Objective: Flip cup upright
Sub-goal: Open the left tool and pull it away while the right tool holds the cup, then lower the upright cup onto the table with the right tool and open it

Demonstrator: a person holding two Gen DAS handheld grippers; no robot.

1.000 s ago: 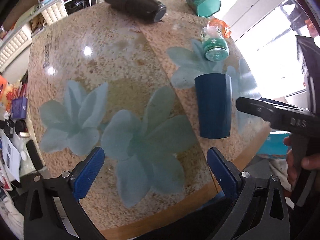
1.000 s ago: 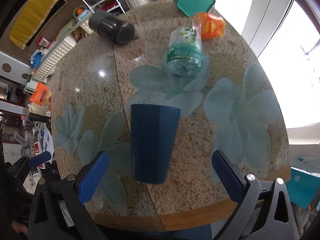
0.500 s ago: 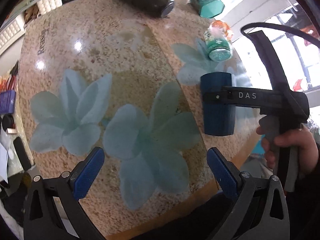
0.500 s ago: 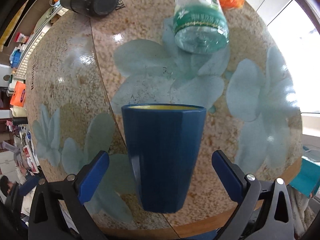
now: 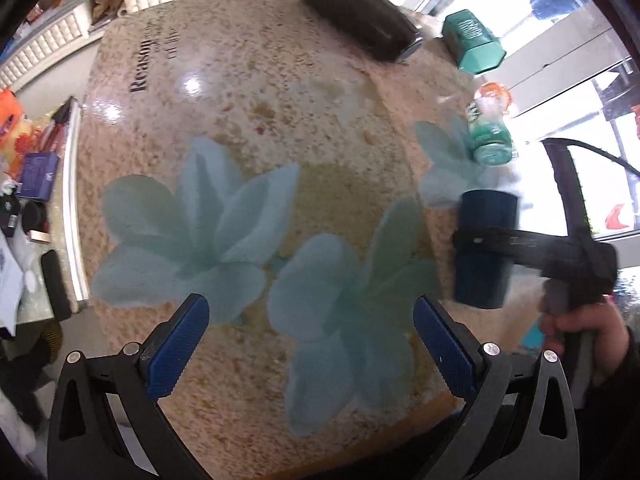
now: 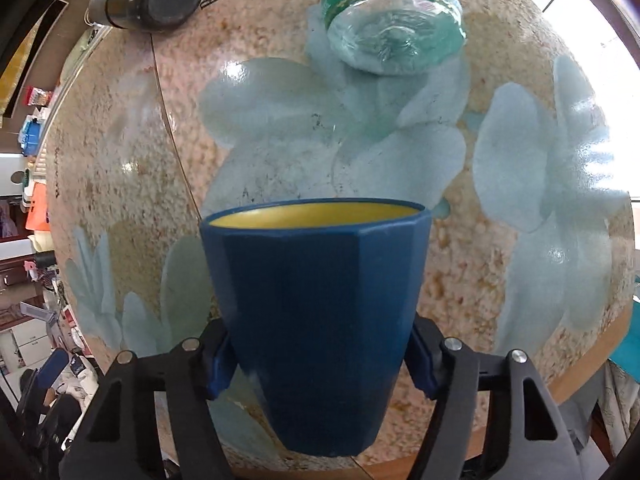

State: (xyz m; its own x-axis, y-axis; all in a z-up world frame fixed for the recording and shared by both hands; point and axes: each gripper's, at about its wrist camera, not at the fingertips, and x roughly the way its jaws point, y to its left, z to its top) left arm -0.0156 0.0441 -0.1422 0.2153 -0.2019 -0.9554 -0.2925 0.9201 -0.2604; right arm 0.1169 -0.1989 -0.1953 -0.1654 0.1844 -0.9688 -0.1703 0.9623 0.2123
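The right hand-held gripper [image 6: 318, 364] has closed in since before, and its blue pads now squeeze both sides of the blue cup [image 6: 316, 320], low in the frame. The cup lies on the worktop [image 6: 120, 168], its yellow inside facing away. The left hand-held gripper [image 5: 310, 346] is wide open, holding nothing. Farther up lies a green bottle [image 6: 392, 12].

The dark blue faceted plastic cup [image 6: 316, 332] hides both blue fingertip pads; the lying green-labelled clear bottle [image 6: 390, 12] is cropped above.
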